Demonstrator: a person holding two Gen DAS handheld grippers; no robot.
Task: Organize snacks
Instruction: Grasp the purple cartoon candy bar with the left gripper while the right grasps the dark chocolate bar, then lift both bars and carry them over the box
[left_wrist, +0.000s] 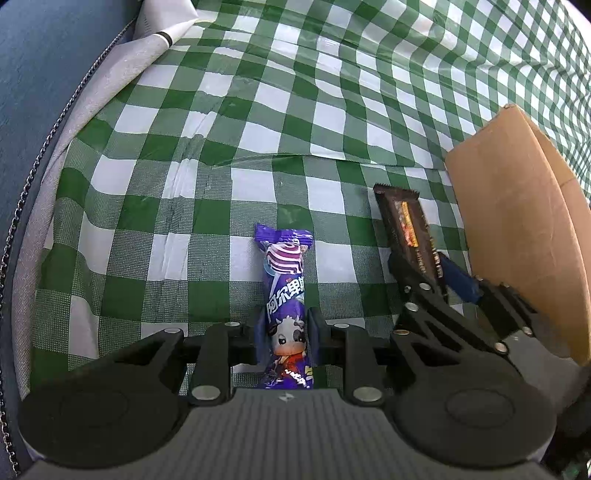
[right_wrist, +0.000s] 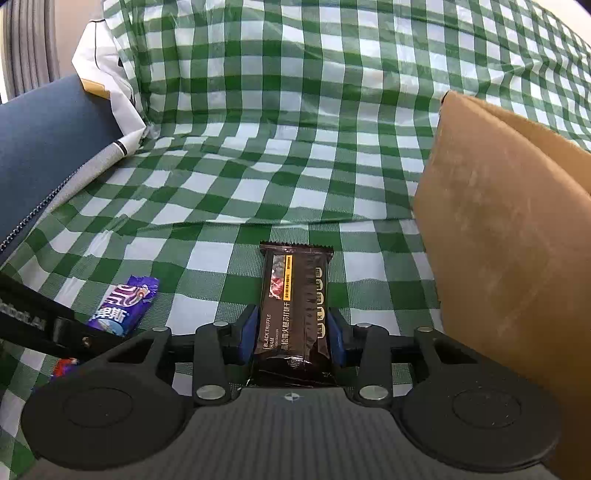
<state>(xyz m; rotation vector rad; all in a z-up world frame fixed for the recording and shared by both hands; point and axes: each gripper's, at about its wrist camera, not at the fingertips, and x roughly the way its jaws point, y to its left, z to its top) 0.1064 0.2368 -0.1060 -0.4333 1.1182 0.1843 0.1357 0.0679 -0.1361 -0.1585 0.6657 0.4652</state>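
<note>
My left gripper is shut on a purple candy wrapper with a cartoon cow, held above the green checked cloth. My right gripper is shut on a dark brown Black Truffle Ham cracker pack. In the left wrist view the right gripper with the brown pack sits to the right, next to the cardboard box. In the right wrist view the purple candy and left gripper show at lower left.
An open cardboard box stands at the right on the green-and-white checked cloth. A dark blue cushion and a white cloth lie at the left edge.
</note>
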